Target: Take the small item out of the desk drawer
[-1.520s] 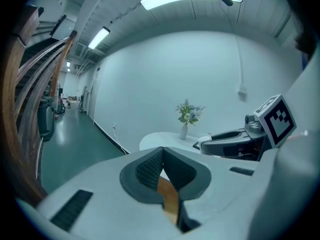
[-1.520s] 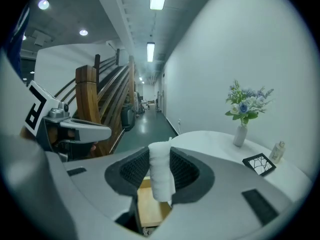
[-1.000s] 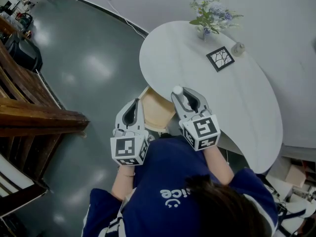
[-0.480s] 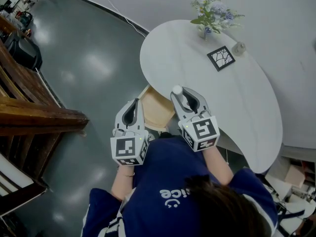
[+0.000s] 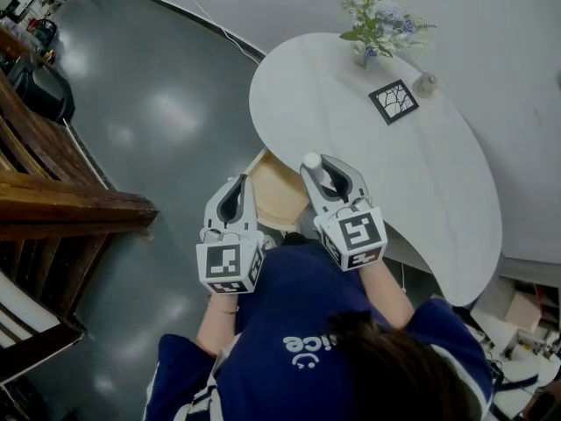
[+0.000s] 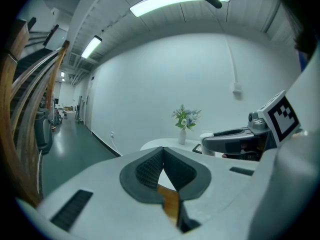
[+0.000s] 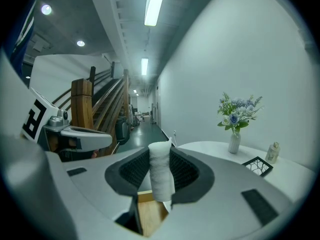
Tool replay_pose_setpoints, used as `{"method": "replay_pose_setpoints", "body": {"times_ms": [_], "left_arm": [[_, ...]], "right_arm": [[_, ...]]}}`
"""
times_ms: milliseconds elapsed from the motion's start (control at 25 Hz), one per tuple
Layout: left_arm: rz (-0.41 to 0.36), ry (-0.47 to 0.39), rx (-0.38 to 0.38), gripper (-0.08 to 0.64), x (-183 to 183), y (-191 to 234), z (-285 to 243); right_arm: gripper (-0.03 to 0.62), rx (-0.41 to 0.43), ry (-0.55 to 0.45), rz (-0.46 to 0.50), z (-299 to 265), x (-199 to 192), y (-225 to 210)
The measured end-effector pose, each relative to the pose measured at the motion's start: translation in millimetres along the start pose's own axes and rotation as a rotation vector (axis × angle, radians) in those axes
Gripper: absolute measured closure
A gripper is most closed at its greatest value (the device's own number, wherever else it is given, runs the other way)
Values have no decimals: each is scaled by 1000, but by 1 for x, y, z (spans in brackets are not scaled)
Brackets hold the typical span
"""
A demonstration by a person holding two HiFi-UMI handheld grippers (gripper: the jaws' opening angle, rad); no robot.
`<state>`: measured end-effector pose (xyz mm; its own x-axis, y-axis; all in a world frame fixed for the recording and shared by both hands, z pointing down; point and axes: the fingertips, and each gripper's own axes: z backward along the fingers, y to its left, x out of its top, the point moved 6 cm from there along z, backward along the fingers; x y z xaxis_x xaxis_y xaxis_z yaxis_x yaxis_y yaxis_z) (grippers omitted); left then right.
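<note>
A small white roll [image 7: 161,171] stands upright between the pads of my right gripper [image 7: 161,154], which is shut on it. In the head view the right gripper [image 5: 316,163] holds the white roll [image 5: 312,160] above the open wooden drawer [image 5: 279,191], at the near edge of the round white table [image 5: 412,182]. The drawer's light wood bottom [image 7: 150,214] shows below the jaws. To the left, beside the drawer, my left gripper [image 5: 238,184] is shut with nothing in it; in its own view the left gripper [image 6: 162,150] has its tips touching.
On the table's far side stand a vase of flowers [image 5: 377,29], a black-framed square [image 5: 392,103] and a small bottle [image 5: 424,83]. A wooden staircase [image 5: 53,200] runs along the left over the grey floor [image 5: 158,112]. The person's blue top fills the bottom.
The right gripper with the white roll has edged slightly left in the head view. The left gripper has kept still.
</note>
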<state>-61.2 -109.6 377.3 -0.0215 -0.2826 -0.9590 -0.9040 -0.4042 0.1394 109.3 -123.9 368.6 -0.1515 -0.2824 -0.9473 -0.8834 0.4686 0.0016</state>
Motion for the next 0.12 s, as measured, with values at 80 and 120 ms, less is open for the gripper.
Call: {"method": "replay_pose_setpoints", "body": {"times_ms": [80, 120], "left_arm": [[-2, -1, 2, 557, 0, 1, 1], [-3, -1, 3, 557, 0, 2, 1]], "right_arm": [[459, -4, 3, -1, 0, 0, 1], [459, -7, 5, -1, 0, 1, 1]]}}
